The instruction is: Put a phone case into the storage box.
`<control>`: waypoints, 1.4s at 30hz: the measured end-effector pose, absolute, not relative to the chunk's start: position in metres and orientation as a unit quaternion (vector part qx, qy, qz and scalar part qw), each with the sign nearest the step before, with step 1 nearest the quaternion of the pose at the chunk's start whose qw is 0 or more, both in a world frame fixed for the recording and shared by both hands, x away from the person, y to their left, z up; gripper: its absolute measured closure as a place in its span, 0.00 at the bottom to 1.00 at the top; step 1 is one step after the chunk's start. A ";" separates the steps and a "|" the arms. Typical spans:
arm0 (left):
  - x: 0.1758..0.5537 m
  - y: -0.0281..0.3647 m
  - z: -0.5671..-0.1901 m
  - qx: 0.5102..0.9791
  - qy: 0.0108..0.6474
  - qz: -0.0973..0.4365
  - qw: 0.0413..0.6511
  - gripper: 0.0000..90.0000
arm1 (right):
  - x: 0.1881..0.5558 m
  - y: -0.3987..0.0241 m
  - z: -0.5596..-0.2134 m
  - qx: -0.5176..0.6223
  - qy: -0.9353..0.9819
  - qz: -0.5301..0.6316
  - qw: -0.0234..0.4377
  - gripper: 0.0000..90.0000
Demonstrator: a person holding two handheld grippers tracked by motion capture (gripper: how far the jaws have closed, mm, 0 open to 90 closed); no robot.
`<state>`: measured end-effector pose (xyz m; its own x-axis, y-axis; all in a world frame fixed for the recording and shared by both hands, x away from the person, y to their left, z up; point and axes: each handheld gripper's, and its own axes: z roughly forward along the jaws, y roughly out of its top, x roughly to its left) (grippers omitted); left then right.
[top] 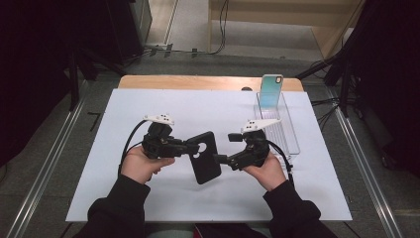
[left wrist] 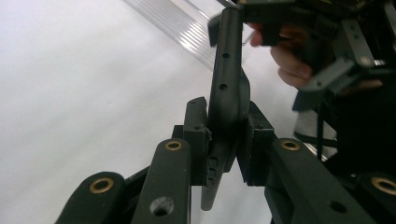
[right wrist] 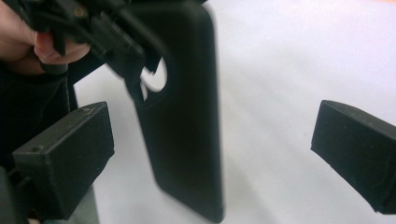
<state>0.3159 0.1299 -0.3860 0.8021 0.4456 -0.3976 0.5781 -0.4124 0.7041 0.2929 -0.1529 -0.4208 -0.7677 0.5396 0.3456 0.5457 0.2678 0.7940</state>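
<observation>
Black soft-plastic phone case [top: 204,156] is feeling light and bendy — my left tongs [top: 190,147] are clamping its camera-hole end, my right tongs [top: 225,148] standing apart around it.

Black sleeves; black grippers with brass rivets, blocky fingers [right wrist: 65,163], white top plates, trailing black cables

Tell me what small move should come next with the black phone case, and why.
Probably draw the right gripper back from the black phone case: its jaws stand wide open with the pads off the case, while the left gripper is clamped on it and carries it alone.
</observation>
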 end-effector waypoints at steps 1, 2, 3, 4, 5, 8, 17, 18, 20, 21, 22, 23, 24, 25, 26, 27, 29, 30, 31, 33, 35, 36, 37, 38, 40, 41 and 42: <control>0.316 0.130 -0.385 0.836 0.312 -0.070 0.445 0.85 | 0.292 -0.152 -0.422 -0.342 -0.797 -0.498 -0.001 0.00; 0.316 0.130 -0.385 0.836 0.318 -0.067 0.442 0.85 | 0.292 -0.150 -0.423 -0.344 -0.796 -0.497 -0.003 0.00; 0.316 0.129 -0.385 0.834 0.327 -0.065 0.440 0.85 | 0.291 -0.149 -0.424 -0.347 -0.796 -0.497 -0.004 0.00; 0.316 0.129 -0.385 0.831 0.333 -0.065 0.440 0.85 | 0.291 -0.148 -0.425 -0.351 -0.794 -0.497 -0.005 0.00; 0.316 0.129 -0.385 0.830 0.338 -0.065 0.439 0.85 | 0.290 -0.146 -0.426 -0.353 -0.793 -0.496 -0.006 0.00; 0.317 0.129 -0.385 0.825 0.355 -0.066 0.435 0.85 | 0.288 -0.141 -0.428 -0.359 -0.789 -0.498 -0.018 0.00; 0.315 0.123 -0.385 0.820 0.381 -0.058 0.423 0.85 | 0.282 -0.125 -0.432 -0.368 -0.792 -0.484 -0.050 0.00; 0.314 0.122 -0.385 0.820 0.384 -0.057 0.420 0.85 | 0.281 -0.123 -0.432 -0.371 -0.791 -0.484 -0.053 0.00; 0.313 0.120 -0.386 0.819 0.389 -0.054 0.419 0.85 | 0.280 -0.120 -0.434 -0.373 -0.789 -0.485 -0.058 0.00; 0.313 0.119 -0.386 0.820 0.388 -0.052 0.417 0.85 | 0.279 -0.118 -0.434 -0.376 -0.788 -0.485 -0.056 0.00; 0.313 0.118 -0.386 0.821 0.387 -0.053 0.416 0.85 | 0.279 -0.116 -0.435 -0.378 -0.788 -0.483 -0.055 0.00; 0.312 0.117 -0.386 0.820 0.389 -0.054 0.416 0.85 | 0.279 -0.115 -0.436 -0.380 -0.788 -0.481 -0.056 0.00; 0.312 0.117 -0.386 0.820 0.389 -0.055 0.415 0.85 | 0.278 -0.113 -0.436 -0.382 -0.787 -0.480 -0.061 0.00; 0.311 0.115 -0.386 0.819 0.391 -0.056 0.417 0.85 | 0.278 -0.112 -0.436 -0.383 -0.787 -0.479 -0.064 0.00; 0.311 0.115 -0.386 0.819 0.391 -0.058 0.417 0.85 | 0.277 -0.111 -0.436 -0.384 -0.787 -0.478 -0.067 0.00; 0.310 0.114 -0.386 0.817 0.393 -0.059 0.417 0.85 | 0.277 -0.109 -0.437 -0.387 -0.786 -0.476 -0.072 0.00; 0.310 0.112 -0.386 0.816 0.396 -0.060 0.417 0.85 | 0.277 -0.108 -0.437 -0.392 -0.785 -0.473 -0.076 0.00; 0.309 0.111 -0.386 0.816 0.396 -0.058 0.418 0.85 | 0.277 -0.107 -0.438 -0.394 -0.786 -0.470 -0.078 0.00; 0.309 0.110 -0.386 0.816 0.396 -0.059 0.416 0.85 | 0.277 -0.106 -0.439 -0.394 -0.786 -0.470 -0.078 0.00; 0.307 0.109 -0.387 0.818 0.395 -0.057 0.414 0.85 | 0.276 -0.104 -0.440 -0.393 -0.788 -0.467 -0.079 0.00; 0.306 0.107 -0.387 0.819 0.394 -0.056 0.414 0.85 | 0.276 -0.102 -0.441 -0.393 -0.788 -0.468 -0.079 0.00; 0.306 0.106 -0.387 0.818 0.395 -0.056 0.415 0.85 | 0.276 -0.101 -0.441 -0.394 -0.787 -0.468 -0.082 0.00; 0.305 0.105 -0.388 0.819 0.393 -0.057 0.414 0.85 | 0.276 -0.100 -0.440 -0.393 -0.787 -0.467 -0.083 0.00; 0.305 0.104 -0.388 0.818 0.394 -0.058 0.414 0.85 | 0.276 -0.099 -0.440 -0.393 -0.788 -0.466 -0.087 0.00; 0.304 0.103 -0.388 0.819 0.392 -0.058 0.414 0.85 | 0.275 -0.097 -0.441 -0.393 -0.788 -0.465 -0.090 0.05; 0.303 0.102 -0.389 0.820 0.392 -0.059 0.413 0.85 | 0.275 -0.096 -0.441 -0.396 -0.787 -0.465 -0.092 0.05; 0.302 0.101 -0.389 0.821 0.392 -0.059 0.412 0.85 | 0.275 -0.096 -0.441 -0.398 -0.785 -0.465 -0.094 0.05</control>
<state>0.3023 0.1007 -0.3890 0.6856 0.5948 -0.4198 0.6921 -0.3536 0.6293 0.2750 -0.0958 -0.4410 -0.6660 0.7120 0.2225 0.5371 0.2507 0.8054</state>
